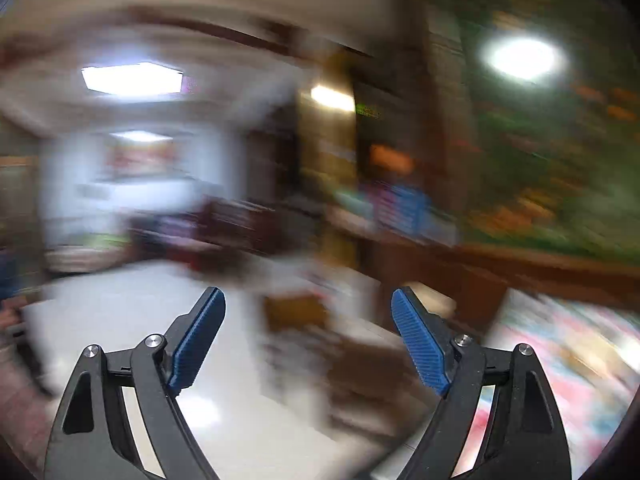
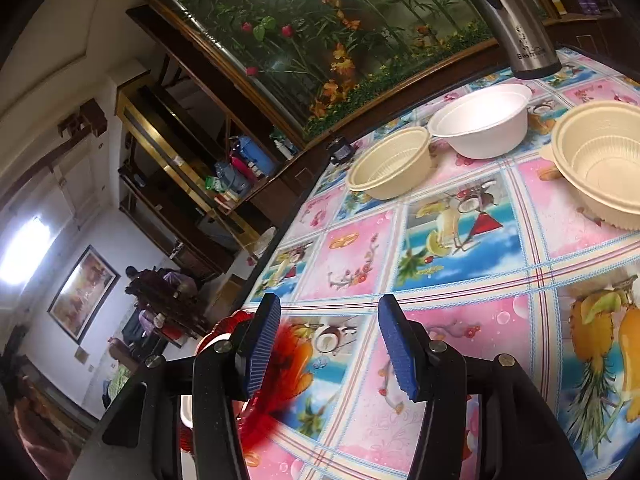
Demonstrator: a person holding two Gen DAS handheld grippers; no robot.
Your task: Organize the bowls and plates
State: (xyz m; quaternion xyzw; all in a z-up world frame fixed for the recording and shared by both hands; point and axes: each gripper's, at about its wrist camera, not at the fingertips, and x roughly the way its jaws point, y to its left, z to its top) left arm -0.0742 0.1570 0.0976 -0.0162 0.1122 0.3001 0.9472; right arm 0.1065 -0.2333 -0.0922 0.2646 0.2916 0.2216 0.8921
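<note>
Bowls on the tablecloth (image 2: 472, 280), three in all: cream bowl (image 2: 390, 164) nearest the far edge, white bowl (image 2: 480, 120) just behind and touching its rim or nearly so, ribbed cream bowl (image 2: 600, 160) apart at the right. All upright and unstacked, so probably waiting to be nested. Steel flask (image 2: 516, 28) standing behind them, near the flower painting (image 2: 320, 32).

Right gripper (image 2: 328, 344) low over the near edge of the cloth, jaws spread, nothing between the pads (image 2: 396, 344). Red plate (image 2: 264, 400) just outside the left finger, at the table's edge; seems to rest there, with a white rim beneath, perhaps another dish, too hidden to tell. Not pinched, as far as can be seen. Placed near the edge probably as the start of a stack, away from the bowls.

Left gripper (image 1: 308, 344) up and away from the table, pointed into the room, view heavily smeared. Jaws spread wide, empty. Only a corner of the cloth (image 1: 568, 352) at lower right; no plates or bowls to be made out there.

Likely next call: reach across to the nearest cream bowl. Risk: light foam or plastic bowls sliding on the slick cloth, or a rim crushing under a firm pinch.
</note>
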